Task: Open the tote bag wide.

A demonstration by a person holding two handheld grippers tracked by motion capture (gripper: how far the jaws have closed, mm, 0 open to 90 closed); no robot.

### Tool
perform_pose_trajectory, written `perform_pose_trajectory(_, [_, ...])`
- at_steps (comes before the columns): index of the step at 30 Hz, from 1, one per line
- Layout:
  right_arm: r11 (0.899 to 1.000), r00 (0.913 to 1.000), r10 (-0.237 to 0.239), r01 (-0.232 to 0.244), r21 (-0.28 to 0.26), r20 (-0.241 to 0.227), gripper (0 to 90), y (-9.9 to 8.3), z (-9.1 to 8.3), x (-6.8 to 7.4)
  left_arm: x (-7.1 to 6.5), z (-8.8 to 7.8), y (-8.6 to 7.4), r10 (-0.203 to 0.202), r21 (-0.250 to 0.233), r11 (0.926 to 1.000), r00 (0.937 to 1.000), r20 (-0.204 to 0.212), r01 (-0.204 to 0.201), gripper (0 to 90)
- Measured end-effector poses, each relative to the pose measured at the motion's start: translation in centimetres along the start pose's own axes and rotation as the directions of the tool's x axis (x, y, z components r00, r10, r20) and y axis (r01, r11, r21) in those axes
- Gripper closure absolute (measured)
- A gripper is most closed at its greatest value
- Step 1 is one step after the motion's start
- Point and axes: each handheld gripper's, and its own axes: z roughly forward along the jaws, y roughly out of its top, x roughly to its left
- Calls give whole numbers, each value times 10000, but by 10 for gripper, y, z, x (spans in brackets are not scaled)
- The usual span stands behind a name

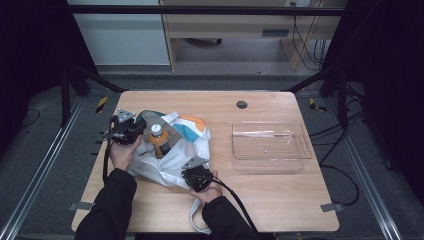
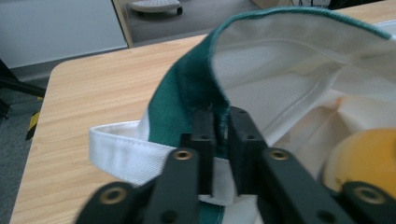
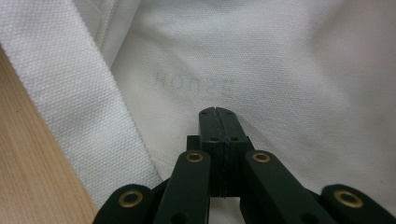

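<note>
A white cloth bag (image 1: 172,155) with green, teal and orange patches lies open at the table's left middle. An orange bottle (image 1: 158,140) with a white cap stands inside it, and shows as a blurred orange shape (image 2: 369,158) in the left gripper view. My left gripper (image 1: 131,129) is at the bag's far left edge. Its jaws are shut on the green rim (image 2: 187,88), which arches up from them. My right gripper (image 1: 196,176) is at the bag's near edge. That gripper (image 3: 217,111) has its jaws fully shut, with the tips against white cloth (image 3: 289,60) and nothing visibly between them.
A clear plastic tray (image 1: 270,159) sits empty on the table's right half. A small round hole (image 1: 242,104) is near the far edge. One white bag strap (image 1: 195,220) hangs over the front edge between the person's forearms. Bare wood (image 2: 93,93) lies left of the bag.
</note>
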Motion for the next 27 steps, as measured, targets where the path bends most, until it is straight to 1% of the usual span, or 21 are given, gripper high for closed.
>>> perform_pose_trajectory(2, [10000, 9999, -65, 64, 74, 118, 891, 1, -2, -1, 0, -5, 0, 79, -78, 9999, 10000, 11, -78, 687])
perform_pose_trajectory(3, [10000, 9999, -14, 15, -26, 153, 871, 1, -4, -1, 0, -8, -1, 77, -133, 9999, 10000, -1, -77, 687])
perform_pose_trajectory(4, [9995, 9998, 86, -80, -315, 198, 861, 3, -10, -3, 0, -12, -1, 84, -245, 9997, 10000, -19, -85, 643])
perform_pose_trajectory(5, [9995, 9998, 86, -80, -315, 198, 861, 3, -10, -3, 0, -15, -2, 77, -325, 9994, 10000, 17, -77, 643])
perform_pose_trajectory(6, [9975, 9996, 127, -109, -695, 248, 839, 6, -18, -6, 0, -19, -3, 14, -454, 9990, 9999, 114, -9, 620])
perform_pose_trajectory(7, [9975, 9996, 127, -109, -695, 248, 839, 6, -18, -6, 0, -22, -4, 13, -495, 9988, 9998, 188, -4, 620])
perform_pose_trajectory(8, [9930, 9993, 241, -207, -1163, 278, 806, 9, -29, -10, -1, -30, -7, 29, -644, 9979, 9997, 223, -15, 599])
perform_pose_trajectory(10, [9883, 9988, 364, -312, -1494, 323, 771, 10, -37, -13, -2, -38, -10, 80, -742, 9972, 9994, 322, -56, 580])
perform_pose_trajectory(11, [9883, 9988, 364, -312, -1494, 323, 771, 10, -37, -13, -2, -38, -10, 80, -742, 9972, 9994, 322, -56, 572])
perform_pose_trajectory(12, [9843, 9984, 377, -296, -1739, 432, 729, 11, -46, -17, -3, -42, -13, 101, -785, 9969, 9993, 371, -72, 564])
perform_pose_trajectory(13, [9843, 9984, 377, -296, -1739, 432, 729, 11, -46, -17, -4, -46, -15, 101, -854, 9963, 9989, 448, -63, 564])
perform_pose_trajectory(15, [9790, 9974, 455, -333, -2013, 561, 678, 12, -59, -22, -8, -56, -23, 132, -898, 9959, 9982, 582, -80, 547])
perform_pose_trajectory(17, [9772, 9971, 471, -337, -2096, 592, 660, 12, -63, -24, -9, -59, -25, 172, -908, 9958, 9977, 655, -112, 538])
perform_pose_trajectory(18, [9757, 9967, 451, -295, -2172, 670, 618, 12, -71, -25, -10, -62, -28, 144, -963, 9953, 9974, 701, -76, 531])
perform_pose_trajectory(20, [9751, 9966, 392, -223, -2207, 726, 607, 12, -75, -26, -13, -68, -34, 90, -1021, 9948, 9966, 816, -7, 526])
perform_pose_trajectory(21, [9749, 9963, 353, -171, -2220, 780, 584, 12, -79, -26, -13, -72, -36, 55, -1022, 9948, 9961, 883, 35, 524])
perform_pose_trajectory(22, [9731, 9959, 324, -122, -2302, 841, 527, 12, -87, -27, -15, -76, -39, 69, -1023, 9947, 9958, 914, 25, 513])
perform_pose_trajectory(23, [9731, 9959, 324, -122, -2302, 841, 527, 12, -87, -27, -15, -76, -39, 69, -1023, 9947, 9958, 914, 25, 508])
perform_pose_trajectory(25, [9708, 9955, 345, -124, -2395, 885, 476, 12, -94, -28, -17, -81, -43, 94, -1087, 9941, 9950, 996, 15, 499])
perform_pose_trajectory(26, [9697, 9955, 347, -123, -2442, 879, 424, 10, -101, -30, -18, -84, -46, 83, -1072, 9942, 9945, 1047, 30, 493])
perform_pose_trajectory(27, [9697, 9955, 347, -123, -2442, 879, 424, 10, -101, -30, -18, -84, -46, 83, -1072, 9942, 9945, 1047, 30, 490])
